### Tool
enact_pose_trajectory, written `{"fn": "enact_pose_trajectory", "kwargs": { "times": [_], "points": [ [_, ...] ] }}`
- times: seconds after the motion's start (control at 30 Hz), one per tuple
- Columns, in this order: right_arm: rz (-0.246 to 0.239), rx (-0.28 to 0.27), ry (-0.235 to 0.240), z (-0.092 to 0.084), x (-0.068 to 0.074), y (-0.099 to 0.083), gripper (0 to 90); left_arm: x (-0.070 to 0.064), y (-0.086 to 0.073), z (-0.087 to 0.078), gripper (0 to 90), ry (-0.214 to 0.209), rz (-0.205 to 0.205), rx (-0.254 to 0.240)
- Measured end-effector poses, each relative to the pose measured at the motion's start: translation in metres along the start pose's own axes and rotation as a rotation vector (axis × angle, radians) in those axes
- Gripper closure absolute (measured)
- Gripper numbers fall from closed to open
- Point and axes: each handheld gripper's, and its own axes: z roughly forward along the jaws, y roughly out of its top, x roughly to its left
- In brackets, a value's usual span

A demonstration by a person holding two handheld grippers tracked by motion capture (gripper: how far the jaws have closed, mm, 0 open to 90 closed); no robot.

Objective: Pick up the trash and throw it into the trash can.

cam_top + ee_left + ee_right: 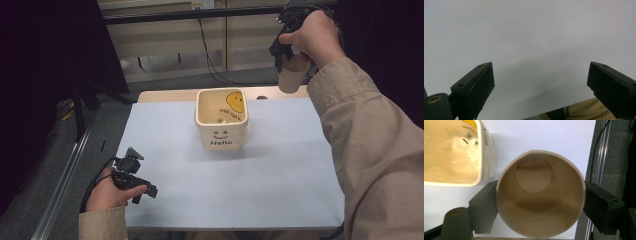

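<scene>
My right gripper [539, 202] clamps a paper cup [540, 195] by its sides, raised at the upper right of the high view, beyond the cream bin [221, 120] at table centre. My left gripper [541, 87] rests spread and empty, lower left. I judge this a carry; next, lining the cup over the bin.

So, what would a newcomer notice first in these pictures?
Probably the cream square bin with a smiley face and "Hello", standing mid-table on the pale mat. Next, the brown paper cup gripped in the right claw, raised above the table's far right. The left claw rests open near the front left.
</scene>
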Motion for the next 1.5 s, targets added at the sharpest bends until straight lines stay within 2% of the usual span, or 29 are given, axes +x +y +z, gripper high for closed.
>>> {"fn": "enact_pose_trajectory", "kwargs": {
  "times": [0.1, 0.23, 0.27, 0.33, 0.37, 0.4, 0.43, 0.53, 0.57, 0.7, 0.8, 1.03, 1.07, 1.23, 1.27, 1.5],
  "points": [
    [-0.008, 0.0, 0.004, -0.006, 0.01, 0.003, 19.9, 0.0, 0.0, 0.0, 7.3, -0.007, 0.009, 0.006],
    [-0.018, -0.003, 0.011, -0.008, 0.026, 0.007, 19.9, -0.001, 0.0, -0.001, 7.3, -0.013, -0.004, 0.001],
    [-0.03, -0.006, 0.011, -0.008, 0.03, 0.008, 19.9, 0.0, 0.0, -0.001, 7.3, -0.001, 0.007, 0.0],
    [-0.054, -0.012, 0.019, -0.008, 0.039, 0.01, 19.9, 0.0, 0.0, -0.001, 7.2, -0.003, 0.006, -0.006],
    [-0.05, -0.007, 0.023, -0.008, 0.045, 0.011, 19.9, 0.0, 0.0, -0.001, 7.2, -0.005, 0.007, -0.001],
    [-0.065, -0.007, 0.027, -0.008, 0.053, 0.013, 19.9, 0.0, 0.0, -0.001, 7.2, -0.006, 0.008, 0.003],
    [-0.065, -0.007, 0.027, -0.008, 0.053, 0.013, 19.9, -0.001, 0.0, -0.001, 7.2, -0.013, -0.001, 0.003],
    [-0.084, -0.008, 0.04, -0.007, 0.065, 0.015, 19.9, 0.0, 0.0, -0.001, 7.2, 0.0, 0.01, -0.001],
    [-0.095, -0.01, 0.039, -0.007, 0.068, 0.016, 19.9, -0.001, 0.0, -0.001, 7.2, -0.01, 0.0, -0.002],
    [-0.114, -0.011, 0.044, -0.007, 0.082, 0.019, 19.9, 0.0, 0.0, -0.001, 7.1, -0.002, 0.01, -0.006],
    [-0.12, -0.004, 0.049, -0.006, 0.091, 0.02, 19.9, 0.0, -0.001, -0.002, 7.1, -0.001, -0.004, -0.011],
    [-0.154, -0.011, 0.072, -0.003, 0.107, 0.021, 19.9, 0.0, 0.0, -0.002, 7.1, -0.005, 0.004, -0.004],
    [-0.159, -0.001, 0.064, -0.003, 0.108, 0.021, 19.9, 0.0, 0.0, -0.002, 7.1, -0.005, 0.005, -0.006],
    [-0.172, -0.01, 0.07, 0.001, 0.112, 0.021, 19.9, -0.001, -0.001, -0.002, 7.1, -0.004, -0.005, -0.011],
    [-0.174, -0.003, 0.066, 0.001, 0.113, 0.022, 19.8, 0.0, -0.001, -0.002, 7.1, -0.002, 0.007, -0.011],
    [-0.205, 0.002, 0.073, 0.015, 0.123, 0.021, 19.8, 0.001, -0.001, -0.003, 7.1, -0.001, 0.017, 0.0]
  ]
}}
